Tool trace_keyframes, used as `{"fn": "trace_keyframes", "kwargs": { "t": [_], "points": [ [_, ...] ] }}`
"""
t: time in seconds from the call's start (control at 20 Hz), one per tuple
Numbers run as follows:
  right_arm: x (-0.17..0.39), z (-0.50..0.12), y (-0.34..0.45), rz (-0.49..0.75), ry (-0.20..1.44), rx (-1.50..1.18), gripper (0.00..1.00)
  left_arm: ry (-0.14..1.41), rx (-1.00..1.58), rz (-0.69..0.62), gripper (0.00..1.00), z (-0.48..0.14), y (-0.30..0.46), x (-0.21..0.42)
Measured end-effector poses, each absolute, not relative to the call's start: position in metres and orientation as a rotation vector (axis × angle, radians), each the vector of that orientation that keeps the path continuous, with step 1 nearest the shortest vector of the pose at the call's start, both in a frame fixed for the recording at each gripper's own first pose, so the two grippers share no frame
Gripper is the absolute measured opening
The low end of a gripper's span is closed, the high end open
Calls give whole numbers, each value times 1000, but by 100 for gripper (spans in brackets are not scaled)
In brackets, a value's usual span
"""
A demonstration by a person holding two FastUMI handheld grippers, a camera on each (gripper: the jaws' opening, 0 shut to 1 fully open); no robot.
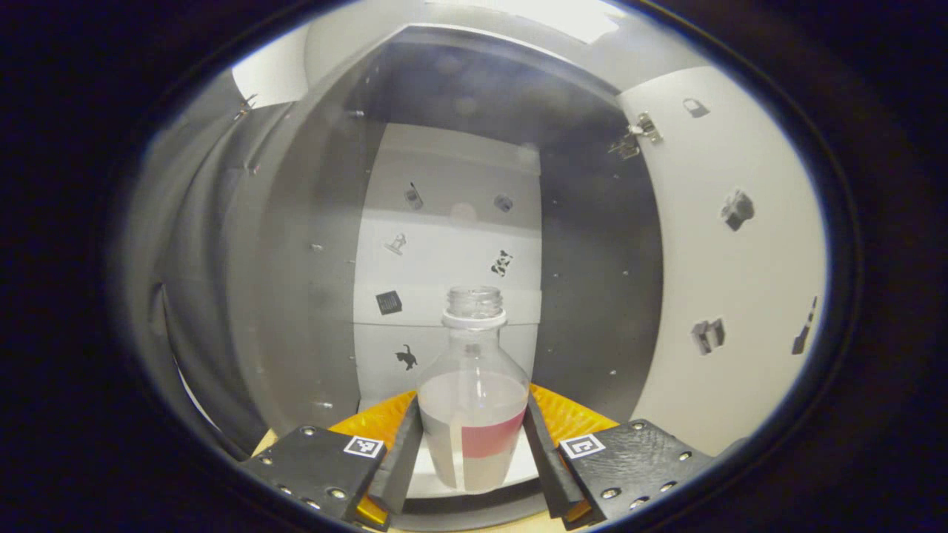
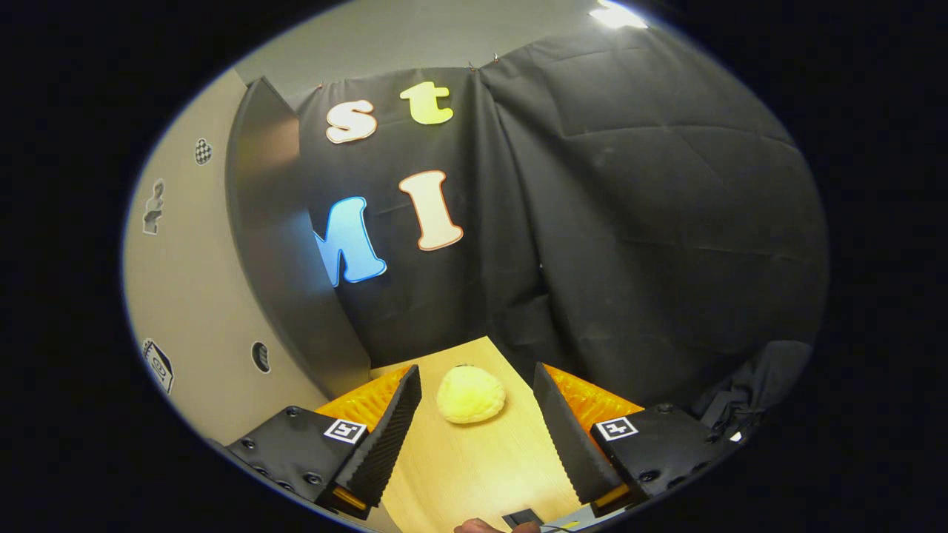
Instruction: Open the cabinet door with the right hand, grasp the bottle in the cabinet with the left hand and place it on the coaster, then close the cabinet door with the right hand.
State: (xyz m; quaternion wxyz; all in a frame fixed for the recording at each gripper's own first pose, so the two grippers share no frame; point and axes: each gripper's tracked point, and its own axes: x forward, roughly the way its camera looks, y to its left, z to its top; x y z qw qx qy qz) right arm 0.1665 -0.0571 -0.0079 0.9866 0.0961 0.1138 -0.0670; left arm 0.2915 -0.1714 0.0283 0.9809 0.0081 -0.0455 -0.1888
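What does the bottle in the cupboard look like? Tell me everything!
The bottle is clear plastic, standing upright inside the open cabinet. It has no cap, a white ring under its threaded neck, a red band on its label, and pale liquid filling roughly its lower half. It sits between the two fingers of the left tool, which flank its sides closely; whether they press it yet cannot be told.
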Motion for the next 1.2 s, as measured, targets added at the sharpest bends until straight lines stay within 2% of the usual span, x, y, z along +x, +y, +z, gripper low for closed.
{"fn": "trace_keyframes", "kwargs": {
  "t": [0.1, 0.45, 0.85, 1.2],
  "points": [
    [156, -5, -52, -116, 219, 183, 97, -92, 10, -368, 70, 27, -154, 261],
    [115, 6, -32, -55, 193, 173, 96, -128, 104, -261, 70, -2, -81, 155],
    [72, 24, -17, -6, 145, 170, 96, -67, 199, -207, 70, -131, -38, 85],
    [30, 41, -5, 3, 83, 90, 96, -4, 27, -198, 71, -230, -37, 59]
  ]
}}
